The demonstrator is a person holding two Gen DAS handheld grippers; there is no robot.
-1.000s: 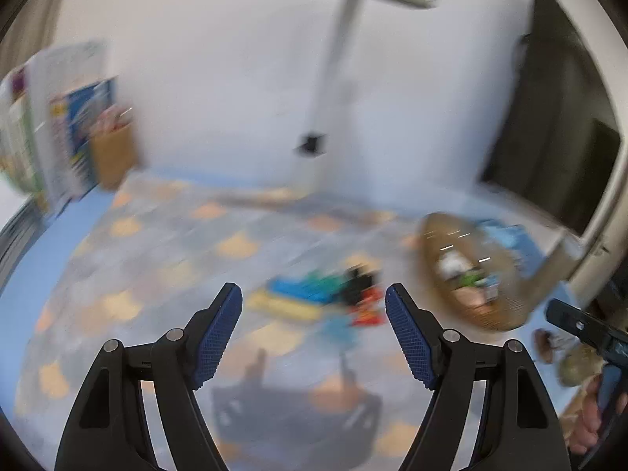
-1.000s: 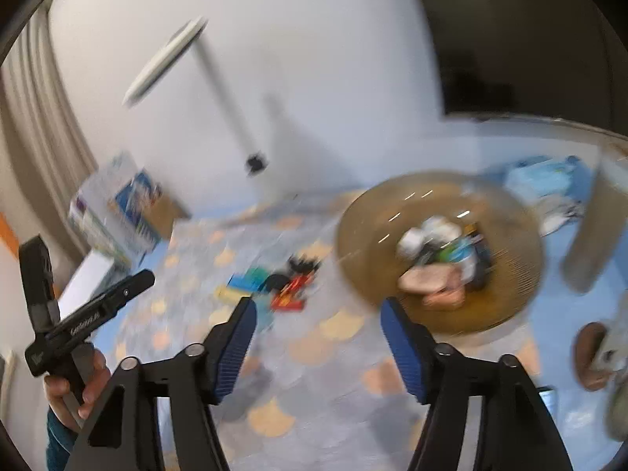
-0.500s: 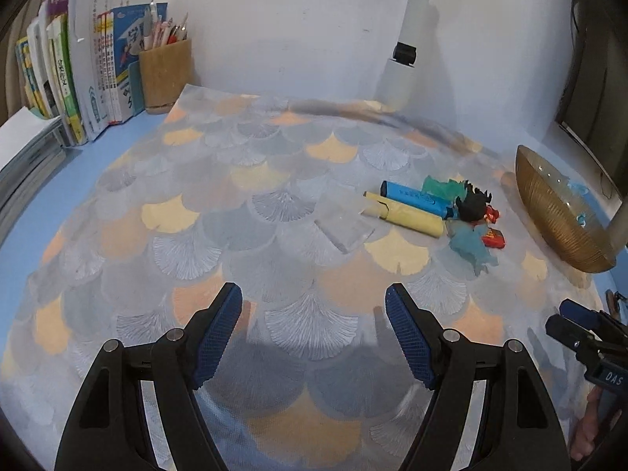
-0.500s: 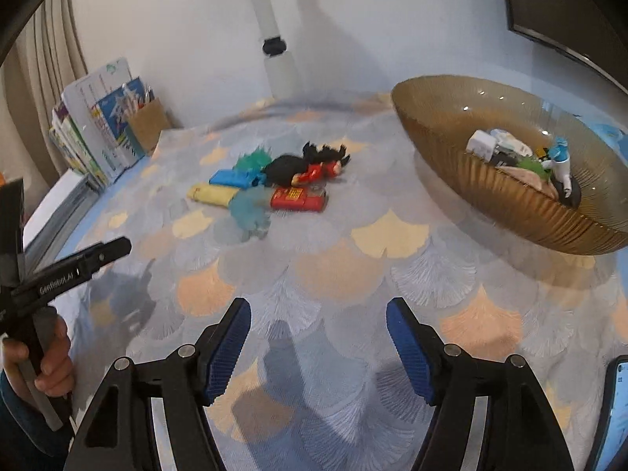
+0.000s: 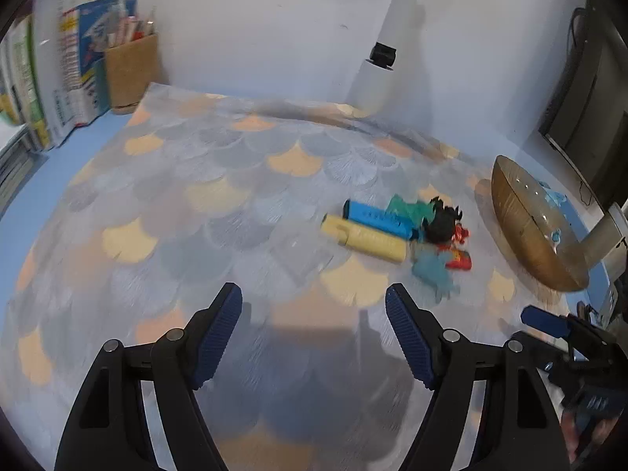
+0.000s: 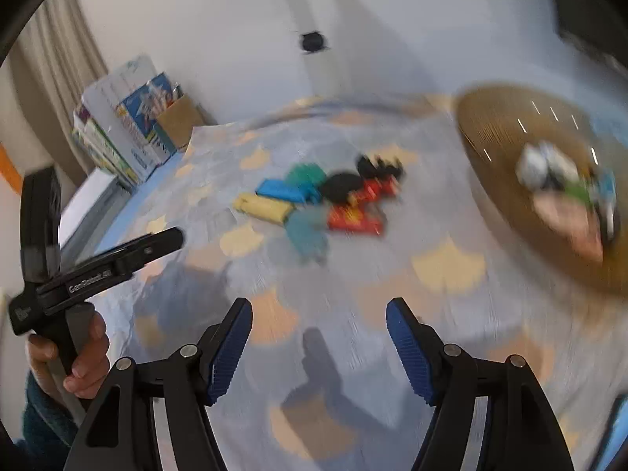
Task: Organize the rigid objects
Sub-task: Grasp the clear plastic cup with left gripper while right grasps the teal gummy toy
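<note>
A small heap of toys lies on the scale-patterned mat: a yellow marker (image 5: 367,238), a blue marker (image 5: 378,219), a green figure (image 5: 408,208), a black figure (image 5: 443,221), a red toy (image 5: 459,261) and a teal figure (image 5: 431,271). My left gripper (image 5: 314,306) hovers open and empty over the mat, short of the heap. My right gripper (image 6: 318,314) is also open and empty, with the heap (image 6: 314,196) ahead of it. A brown ribbed bowl (image 6: 502,180) with several small items stands to the right. A clear flat piece (image 5: 306,253) lies near the yellow marker.
Books and magazines (image 5: 59,66) and a brown pen holder (image 5: 131,70) stand at the back left. A white lamp post (image 5: 386,47) rises at the back wall. A dark monitor (image 5: 588,94) is at the right. A person's hand (image 6: 78,357) holds the left gripper.
Both grippers have come down and tilted toward the mat, so the wall and lamp head left view and the toy heap is closer. Their jaws kept the same width.
</note>
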